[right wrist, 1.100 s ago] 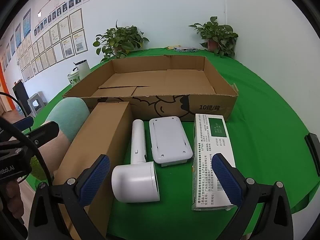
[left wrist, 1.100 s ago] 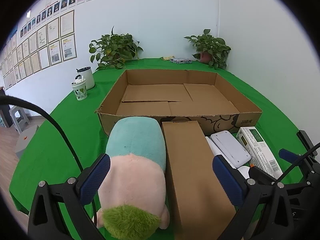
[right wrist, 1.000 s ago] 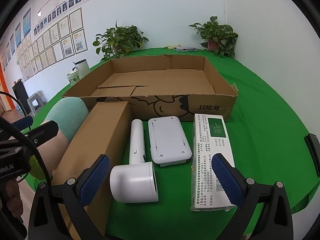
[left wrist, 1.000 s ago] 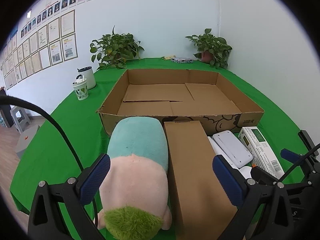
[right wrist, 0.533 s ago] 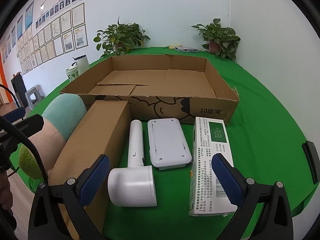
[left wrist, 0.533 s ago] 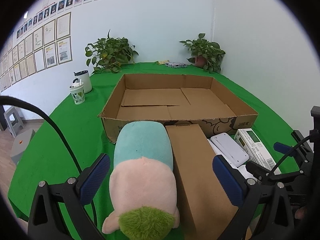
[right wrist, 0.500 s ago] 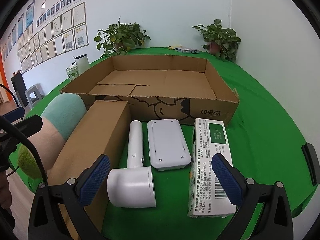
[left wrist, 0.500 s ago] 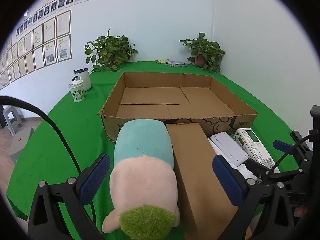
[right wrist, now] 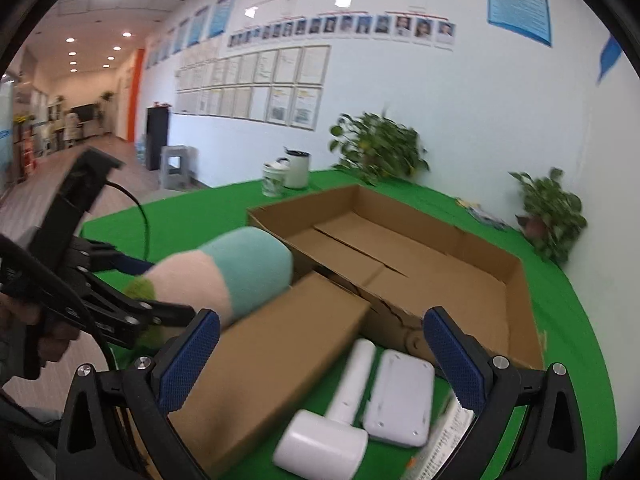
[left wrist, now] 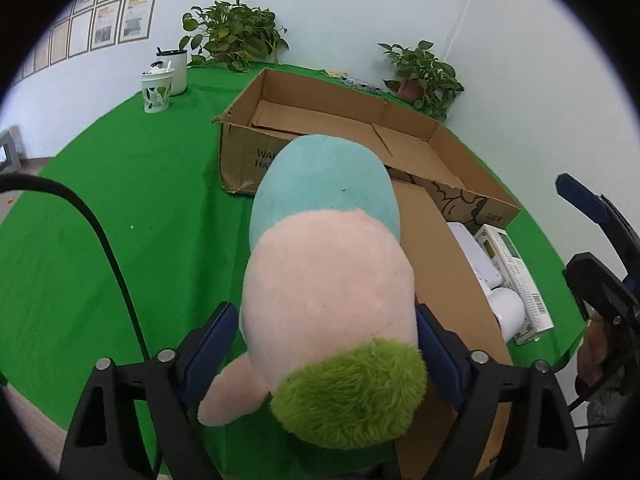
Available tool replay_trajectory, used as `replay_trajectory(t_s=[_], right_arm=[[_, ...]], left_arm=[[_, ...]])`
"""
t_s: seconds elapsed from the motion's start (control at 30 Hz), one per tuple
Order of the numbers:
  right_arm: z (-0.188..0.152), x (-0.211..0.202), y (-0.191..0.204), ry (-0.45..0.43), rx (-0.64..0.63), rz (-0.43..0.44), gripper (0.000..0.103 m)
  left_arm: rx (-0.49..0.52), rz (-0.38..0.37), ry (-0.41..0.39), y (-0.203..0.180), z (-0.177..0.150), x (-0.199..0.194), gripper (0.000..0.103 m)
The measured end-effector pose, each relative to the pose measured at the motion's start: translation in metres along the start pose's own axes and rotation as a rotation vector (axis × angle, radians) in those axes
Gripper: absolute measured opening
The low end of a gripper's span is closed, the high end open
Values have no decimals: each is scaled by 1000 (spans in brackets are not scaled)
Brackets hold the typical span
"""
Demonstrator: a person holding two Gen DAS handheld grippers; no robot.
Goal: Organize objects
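Note:
My left gripper (left wrist: 326, 346) is shut on a plush toy (left wrist: 326, 248) with a teal end, a pink middle and a green tuft, and holds it raised over the table's near edge; the toy also shows in the right wrist view (right wrist: 228, 270). A large open cardboard box (left wrist: 384, 114) stands behind it, empty inside. A long closed brown carton (right wrist: 272, 364) lies beside the toy. My right gripper (right wrist: 320, 356) is open and empty above a white hair dryer (right wrist: 336, 428), a white flat device (right wrist: 400, 394) and a green-and-white carton (left wrist: 516, 268).
A green cloth covers the round table (left wrist: 120, 184). A white cup (left wrist: 157, 90) and a white kettle (left wrist: 174, 66) stand at the far left. Potted plants (left wrist: 236, 36) stand along the wall. My left gripper's cable (left wrist: 104, 248) hangs at the left.
My left gripper has closed on the plush toy and lifted it. My right gripper has risen and swung left, staying open.

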State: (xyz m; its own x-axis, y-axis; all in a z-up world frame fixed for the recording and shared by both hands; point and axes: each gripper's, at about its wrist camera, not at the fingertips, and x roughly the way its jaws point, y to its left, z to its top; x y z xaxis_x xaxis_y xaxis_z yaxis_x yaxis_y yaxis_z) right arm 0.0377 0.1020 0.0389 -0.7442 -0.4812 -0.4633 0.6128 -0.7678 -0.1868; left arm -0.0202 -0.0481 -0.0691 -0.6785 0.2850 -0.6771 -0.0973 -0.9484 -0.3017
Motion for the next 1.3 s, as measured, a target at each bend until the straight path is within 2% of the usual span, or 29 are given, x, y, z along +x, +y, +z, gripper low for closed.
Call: replay_trajectory(t_s=[0.17, 0.27, 0.4, 0.53, 0.63, 0.67, 0.83, 0.93, 1.1, 1.3], right_arm=[[35, 27, 25, 20, -16, 201, 102], [60, 51, 45, 45, -35, 307, 102], [85, 106, 62, 168, 58, 405, 102], [86, 167, 73, 382, 221, 397, 102], [82, 193, 81, 485, 315, 426, 103], [82, 197, 88, 509, 335, 432, 103], [87, 211, 106, 587, 406, 321, 103], [82, 214, 113, 633, 466, 298, 103], [79, 211, 119, 619, 492, 251, 101], [74, 182, 119, 505, 529, 216, 83]], left_arm=[[25, -13, -18, 0, -4, -6, 65], [9, -19, -31, 9, -8, -17, 63], [-30, 6, -57, 28, -18, -36, 63], [-61, 3, -70, 41, -29, -48, 63], [-38, 7, -73, 38, -32, -49, 63], [-24, 15, -72, 36, -32, -49, 63], [18, 29, -73, 29, -31, -48, 62], [34, 42, -72, 25, -31, -48, 61], [63, 59, -74, 17, -29, -49, 60], [125, 89, -88, -2, -18, -54, 59]])
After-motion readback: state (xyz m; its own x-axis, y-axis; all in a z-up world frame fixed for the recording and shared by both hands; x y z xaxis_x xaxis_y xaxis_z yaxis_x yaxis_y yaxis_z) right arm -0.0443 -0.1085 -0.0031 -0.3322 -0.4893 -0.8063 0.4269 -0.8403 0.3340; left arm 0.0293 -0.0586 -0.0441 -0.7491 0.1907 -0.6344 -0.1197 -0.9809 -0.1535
